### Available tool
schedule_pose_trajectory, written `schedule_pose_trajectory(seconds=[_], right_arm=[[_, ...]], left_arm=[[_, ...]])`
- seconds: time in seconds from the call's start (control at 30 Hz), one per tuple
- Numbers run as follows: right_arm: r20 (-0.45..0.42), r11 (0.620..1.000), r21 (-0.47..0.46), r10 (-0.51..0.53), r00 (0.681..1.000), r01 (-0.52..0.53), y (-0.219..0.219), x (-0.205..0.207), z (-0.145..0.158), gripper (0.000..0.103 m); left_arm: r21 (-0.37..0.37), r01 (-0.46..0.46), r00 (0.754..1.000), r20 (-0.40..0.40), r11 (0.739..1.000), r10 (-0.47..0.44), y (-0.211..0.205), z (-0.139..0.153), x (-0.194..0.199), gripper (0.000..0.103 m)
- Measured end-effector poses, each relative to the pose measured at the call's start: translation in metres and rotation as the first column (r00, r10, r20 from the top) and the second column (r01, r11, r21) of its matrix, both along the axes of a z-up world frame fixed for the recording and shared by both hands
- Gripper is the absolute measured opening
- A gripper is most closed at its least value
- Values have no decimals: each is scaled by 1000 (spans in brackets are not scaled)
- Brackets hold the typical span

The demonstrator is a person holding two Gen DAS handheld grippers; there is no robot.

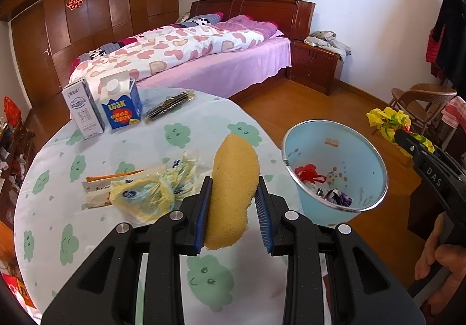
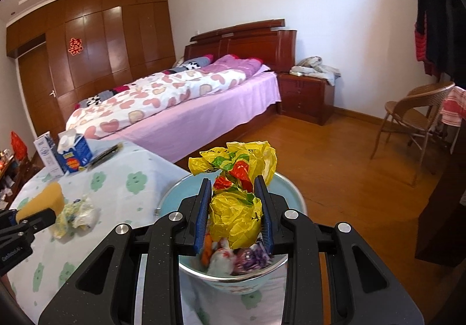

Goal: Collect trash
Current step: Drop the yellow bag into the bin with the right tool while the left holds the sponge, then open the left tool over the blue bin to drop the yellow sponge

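My left gripper (image 1: 233, 208) is shut on a yellow sponge (image 1: 234, 188) and holds it above the round table (image 1: 174, 150), left of the light blue trash bin (image 1: 361, 161). The bin holds several scraps. My right gripper (image 2: 236, 214) is shut on a crumpled yellow plastic bag (image 2: 236, 220) right above the bin (image 2: 291, 188); the bag also shows in the left wrist view (image 1: 390, 121). A crumpled yellow-white wrapper (image 1: 151, 193) and a flat wrapper (image 1: 99, 188) lie on the table by the sponge.
Two milk cartons, grey (image 1: 83, 109) and blue (image 1: 122, 103), and a dark packet (image 1: 170, 105) stand at the table's far side. A bed (image 1: 204, 56), a nightstand (image 1: 314, 65) and a wicker chair (image 2: 413, 118) lie beyond. The bin stands on the wooden floor beside the table.
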State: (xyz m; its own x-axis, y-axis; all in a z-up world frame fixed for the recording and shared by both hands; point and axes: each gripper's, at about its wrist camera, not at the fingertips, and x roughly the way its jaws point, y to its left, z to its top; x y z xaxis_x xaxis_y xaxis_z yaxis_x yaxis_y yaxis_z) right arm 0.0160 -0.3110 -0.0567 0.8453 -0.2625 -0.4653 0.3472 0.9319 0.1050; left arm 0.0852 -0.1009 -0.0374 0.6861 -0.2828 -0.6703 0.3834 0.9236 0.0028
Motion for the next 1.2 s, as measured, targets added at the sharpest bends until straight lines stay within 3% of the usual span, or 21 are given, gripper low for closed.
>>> schedule_pose_trajectory(seconds=[0.7,0.83,1.2], right_arm=[[-114,998,64,-1,993,9,-34,29,-41,32],[-147,998,60,26,989,-17,-37,34,-45,41],[-71,998,35,-47,996,49,-35,22,-36,42]], left_arm=[[27,43,999,-32,999,-42,-39,-13,7,29],[32,54,998,-35,998,-53,-45,-16,6,29],[18,91,995,-47,996,-90,-64,-19,11,29]])
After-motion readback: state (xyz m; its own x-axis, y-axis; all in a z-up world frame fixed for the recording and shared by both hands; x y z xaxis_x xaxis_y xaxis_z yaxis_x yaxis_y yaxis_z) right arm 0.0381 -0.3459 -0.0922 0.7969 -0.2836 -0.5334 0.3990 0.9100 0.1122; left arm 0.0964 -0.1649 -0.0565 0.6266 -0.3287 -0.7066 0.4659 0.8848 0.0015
